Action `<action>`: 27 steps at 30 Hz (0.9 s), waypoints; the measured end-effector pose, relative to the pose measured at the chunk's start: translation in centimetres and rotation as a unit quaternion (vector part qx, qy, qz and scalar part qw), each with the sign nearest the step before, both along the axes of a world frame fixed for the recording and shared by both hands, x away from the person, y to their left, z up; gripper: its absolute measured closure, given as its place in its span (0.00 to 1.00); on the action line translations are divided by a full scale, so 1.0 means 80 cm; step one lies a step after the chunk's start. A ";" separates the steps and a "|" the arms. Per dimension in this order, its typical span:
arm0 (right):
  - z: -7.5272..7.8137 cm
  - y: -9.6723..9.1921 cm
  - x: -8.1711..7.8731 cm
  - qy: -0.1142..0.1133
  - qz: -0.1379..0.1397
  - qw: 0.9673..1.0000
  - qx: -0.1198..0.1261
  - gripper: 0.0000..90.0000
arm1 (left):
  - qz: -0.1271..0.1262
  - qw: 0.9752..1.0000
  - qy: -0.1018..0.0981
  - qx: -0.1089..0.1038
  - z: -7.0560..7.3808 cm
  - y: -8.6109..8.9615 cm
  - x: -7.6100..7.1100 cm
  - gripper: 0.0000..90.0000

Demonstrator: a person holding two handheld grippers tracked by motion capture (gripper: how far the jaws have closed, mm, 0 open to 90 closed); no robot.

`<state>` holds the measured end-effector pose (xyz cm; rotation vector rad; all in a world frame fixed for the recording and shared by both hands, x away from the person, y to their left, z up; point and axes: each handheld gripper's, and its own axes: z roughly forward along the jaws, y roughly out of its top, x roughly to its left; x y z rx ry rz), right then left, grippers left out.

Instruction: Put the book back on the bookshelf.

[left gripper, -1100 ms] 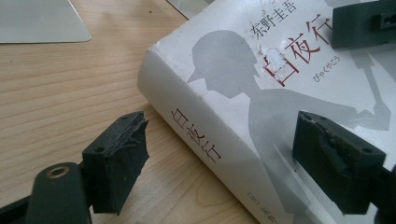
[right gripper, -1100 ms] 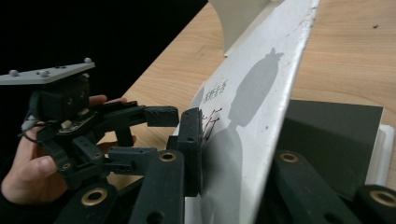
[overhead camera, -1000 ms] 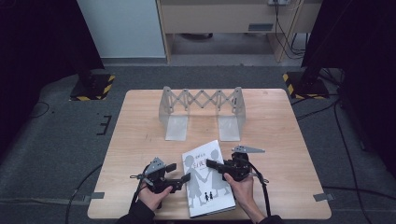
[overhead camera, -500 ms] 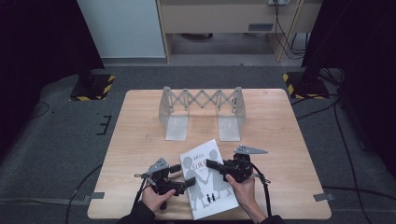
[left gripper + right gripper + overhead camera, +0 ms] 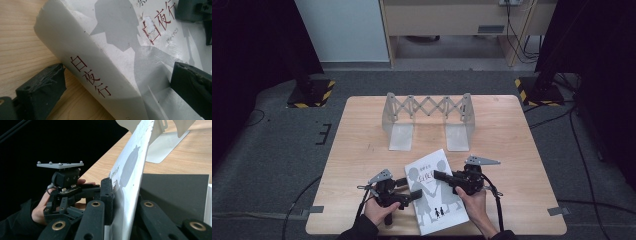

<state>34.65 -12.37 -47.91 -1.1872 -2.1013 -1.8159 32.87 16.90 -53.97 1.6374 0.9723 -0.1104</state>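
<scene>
Lying near the front edge of the tabletop (image 5: 362,150), a white book (image 5: 434,200) is being opened: its front cover is pinched between the fingers of the right gripper (image 5: 439,176) and lifted up on edge, presumably so the pages can be reached. The fingers of the left gripper (image 5: 412,196) have just been spreading and are held wide apart, one on the wood beside the spine, the other over the cover, pressing nothing. Both hands are kept low, forearms entering from the near side. A folding metal rack (image 5: 428,120) is left standing farther back.
</scene>
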 end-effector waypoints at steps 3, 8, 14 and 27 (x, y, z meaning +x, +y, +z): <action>-0.001 -0.001 0.001 0.006 -0.002 1.000 0.002 0.90 | 0.002 1.000 0.000 0.002 0.001 0.000 -0.001 0.00; -0.001 -0.001 0.000 0.002 0.002 1.000 0.004 0.90 | 0.003 1.000 -0.001 0.008 0.004 -0.001 -0.003 0.00; 0.000 -0.001 0.000 -0.001 0.012 1.000 0.012 0.90 | -0.012 1.000 0.004 -0.010 0.001 -0.001 0.002 0.00; -0.017 -0.001 0.015 0.030 -0.003 0.998 -0.048 0.77 | 0.002 0.998 0.056 0.008 -0.011 -0.006 0.009 0.01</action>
